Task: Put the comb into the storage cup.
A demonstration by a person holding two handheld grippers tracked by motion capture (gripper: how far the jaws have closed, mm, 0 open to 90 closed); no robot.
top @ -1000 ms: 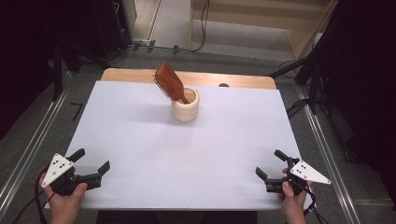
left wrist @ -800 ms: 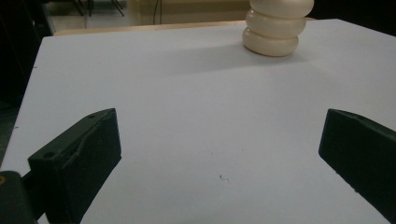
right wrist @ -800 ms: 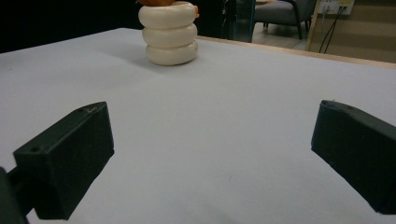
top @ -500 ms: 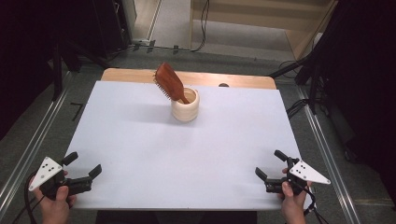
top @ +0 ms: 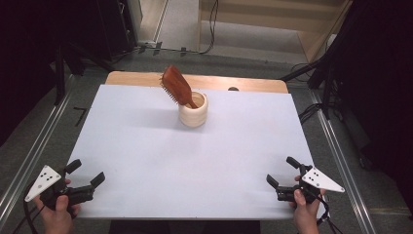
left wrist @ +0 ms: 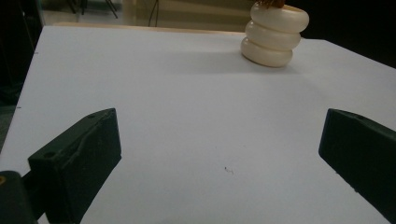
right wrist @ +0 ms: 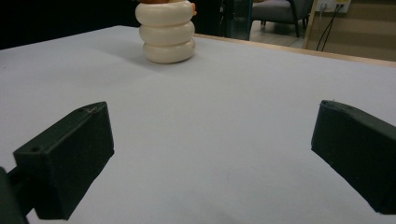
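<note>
A cream ribbed cup (top: 193, 111) stands near the far middle of the white table (top: 195, 156). A brown wooden hairbrush (top: 176, 86) leans out of it to the left, handle down. In the left gripper view the cup (left wrist: 274, 36) is far off at the upper right; in the right gripper view the cup (right wrist: 166, 32) is far off at the upper left. My left gripper (top: 85, 173) is held open at the near left corner with nothing between its jaws. My right gripper (top: 282, 172) is held open at the near right corner, also empty.
A wooden strip (top: 253, 84) runs along the table's far edge. Metal rails (top: 341, 161) flank both sides of the table, with cables (top: 311, 112) and dark stands on the floor beyond.
My left gripper has drawn back to the left, toward the near left corner. The right gripper, cup and hairbrush have stayed put.
</note>
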